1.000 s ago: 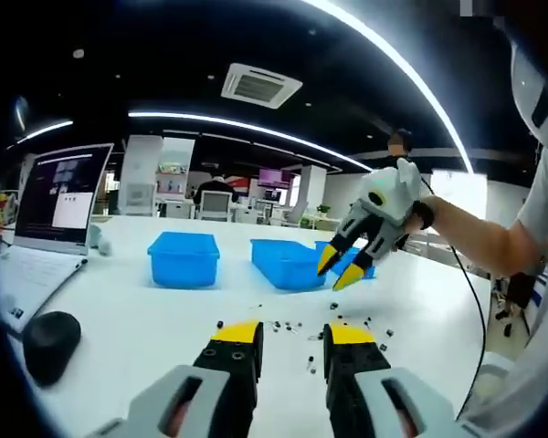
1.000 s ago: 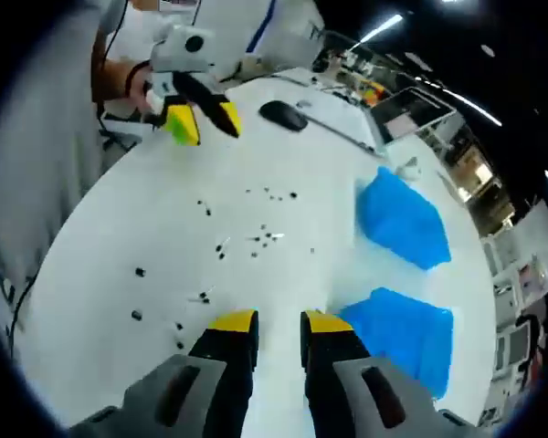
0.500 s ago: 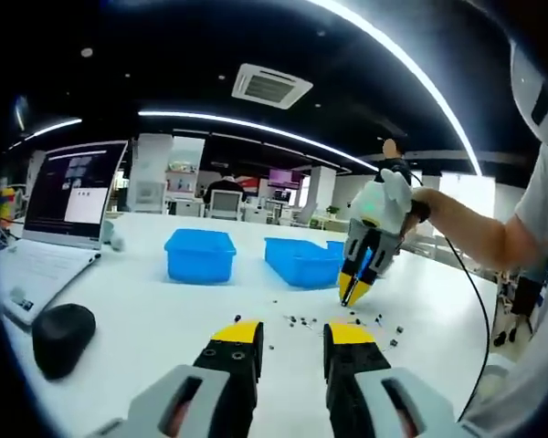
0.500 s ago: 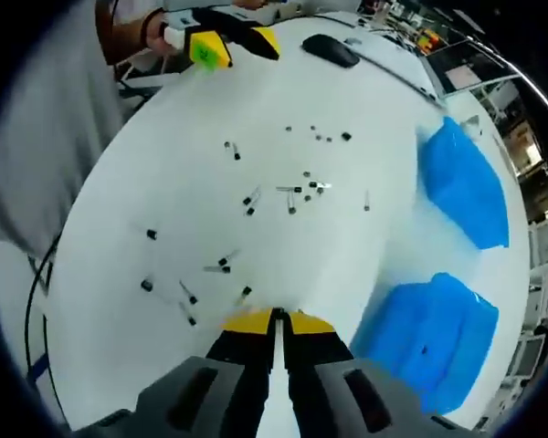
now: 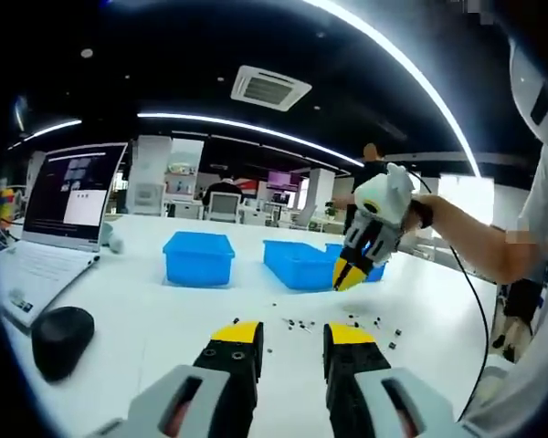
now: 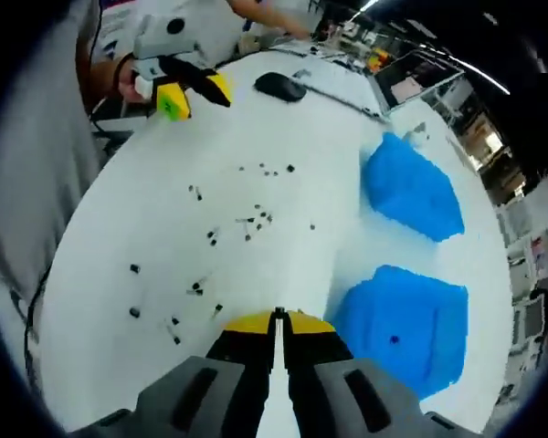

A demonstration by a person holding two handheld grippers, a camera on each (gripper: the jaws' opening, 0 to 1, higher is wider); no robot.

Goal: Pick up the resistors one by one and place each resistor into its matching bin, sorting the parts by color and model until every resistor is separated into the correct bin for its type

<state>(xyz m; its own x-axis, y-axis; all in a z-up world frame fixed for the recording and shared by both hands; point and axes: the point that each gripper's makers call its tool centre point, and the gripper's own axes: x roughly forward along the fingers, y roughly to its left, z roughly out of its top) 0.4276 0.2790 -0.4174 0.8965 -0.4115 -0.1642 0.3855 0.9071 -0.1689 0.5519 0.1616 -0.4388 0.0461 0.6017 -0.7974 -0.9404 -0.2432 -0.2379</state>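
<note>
Right gripper view: right gripper (image 6: pixel 279 318), jaws pressed together, whether on a part cannot be told. Ahead of jaws: resistors (image 6: pixel 247 224) scattered on white table (image 6: pixel 164 164). Right of jaws: blue bin (image 6: pixel 402 328), second bin (image 6: pixel 411 187) beyond. Left gripper (image 5: pixel 294 336), jaws apart, empty.

Your white table (image 5: pixel 146 319) carries small dark resistors (image 6: pixel 247 228) scattered loose across its middle. Beyond them, on the far side in the left gripper view, sit two blue bins (image 5: pixel 199 257) (image 5: pixel 301 263) side by side. At the left lie a black mouse (image 5: pixel 62 336) and an open laptop (image 5: pixel 50 228).
</note>
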